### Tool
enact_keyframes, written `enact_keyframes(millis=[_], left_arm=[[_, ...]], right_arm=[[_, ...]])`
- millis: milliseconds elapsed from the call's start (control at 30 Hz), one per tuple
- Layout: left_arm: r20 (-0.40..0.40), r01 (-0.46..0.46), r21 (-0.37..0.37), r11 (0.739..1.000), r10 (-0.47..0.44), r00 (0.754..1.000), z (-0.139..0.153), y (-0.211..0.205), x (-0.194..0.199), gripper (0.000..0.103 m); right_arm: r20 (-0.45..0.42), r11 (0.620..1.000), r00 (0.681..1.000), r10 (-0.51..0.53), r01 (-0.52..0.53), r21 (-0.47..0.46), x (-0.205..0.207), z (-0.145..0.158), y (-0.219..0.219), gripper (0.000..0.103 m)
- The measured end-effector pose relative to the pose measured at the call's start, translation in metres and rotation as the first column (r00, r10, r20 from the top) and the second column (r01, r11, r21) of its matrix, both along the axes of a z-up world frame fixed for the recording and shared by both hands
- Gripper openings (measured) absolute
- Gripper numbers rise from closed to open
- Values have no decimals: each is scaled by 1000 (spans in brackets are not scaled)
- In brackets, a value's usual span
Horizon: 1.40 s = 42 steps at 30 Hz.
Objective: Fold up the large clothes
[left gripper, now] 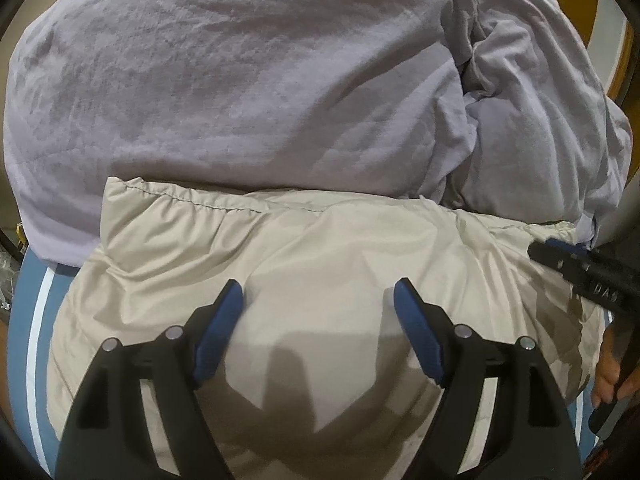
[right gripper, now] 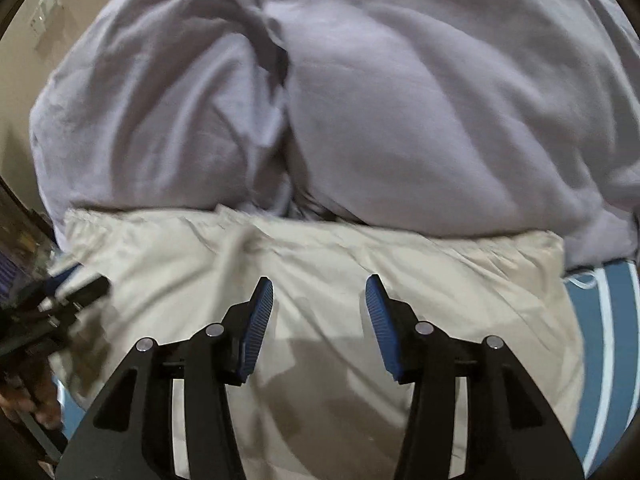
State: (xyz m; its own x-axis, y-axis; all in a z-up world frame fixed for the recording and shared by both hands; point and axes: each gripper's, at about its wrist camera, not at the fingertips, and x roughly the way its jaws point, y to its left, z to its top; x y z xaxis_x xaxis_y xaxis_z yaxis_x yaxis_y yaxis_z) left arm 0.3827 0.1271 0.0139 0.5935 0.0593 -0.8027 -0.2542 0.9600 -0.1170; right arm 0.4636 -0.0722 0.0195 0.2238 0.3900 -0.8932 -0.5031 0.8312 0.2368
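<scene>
A: How does the left claw (left gripper: 318,290) stand now?

B: Its two blue pads are spread wide and they pinch nothing. It points down at the beige, thin, shiny garment (left gripper: 320,264), over a puffed part in the middle of it.

A: And the right claw (right gripper: 319,284)?

B: Also spread, with nothing between the pads. It hovers over the same beige cloth, more to the right part of it. In the left wrist view its black finger (left gripper: 576,268) shows near the gathered, stitched far edge of the garment.

A: Where does the garment lie?

B: It lies flat on a blue surface with white stripes (right gripper: 600,320), I think a bed or a mat. Its far edge touches a big, crumpled lilac blanket (left gripper: 240,80), which lies behind it.

A: Which step is this, in your opinion?

B: I judge that one fold is laid down and both claws are free of the cloth. The next move calls for a new grip on an edge or corner with each claw, to bring it over evenly. The cloth looks slippery and holds air, so a firm pinch is needed.
</scene>
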Motion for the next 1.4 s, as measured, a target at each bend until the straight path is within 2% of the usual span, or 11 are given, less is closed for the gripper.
enact_keyframes(millis=[100, 167, 333, 700, 900, 1000, 1067, 1233, 1300, 1367, 1400], left_arm=[[29, 12, 4, 1000, -12, 1000, 3, -5, -6, 78], [50, 18, 16, 1000, -19, 999, 7, -4, -15, 79], [39, 31, 75, 997, -34, 999, -8, -9, -12, 79], [24, -12, 116, 993, 9, 1000, -36, 2, 10, 85], [15, -15, 104, 994, 14, 1000, -45, 3, 16, 88], [10, -20, 97, 995, 19, 1000, -47, 7, 13, 88], [6, -20, 95, 995, 20, 1000, -50, 8, 13, 88], [2, -21, 86, 996, 21, 1000, -48, 10, 15, 89], [2, -21, 85, 996, 21, 1000, -48, 8, 15, 89], [2, -20, 81, 996, 20, 1000, -52, 11, 16, 89], [2, -20, 80, 997, 20, 1000, -51, 12, 16, 89]], right_arm=[[-21, 999, 1000, 1, -2, -48, -1, -14, -8, 49], [-32, 996, 999, 4, -7, -84, -6, -24, 0, 26], [-25, 995, 998, -49, 47, -91, -1, -43, 0, 6], [28, 996, 998, -57, 59, -73, 9, -60, 2, 4], [-64, 991, 992, -109, 114, 72, 19, -44, -22, 8], [-95, 987, 991, -98, 109, 115, 29, -34, -25, 32], [-89, 989, 993, -78, 89, 121, 27, -29, -18, 49], [-112, 1000, 994, 0, 2, 14, 11, -51, 12, 54], [-58, 1000, 998, 22, -22, -10, 5, -54, 18, 40], [-39, 1000, 999, 20, -21, -10, 5, -53, 20, 9], [-33, 1000, 999, 11, -11, -5, 6, -52, 20, 7]])
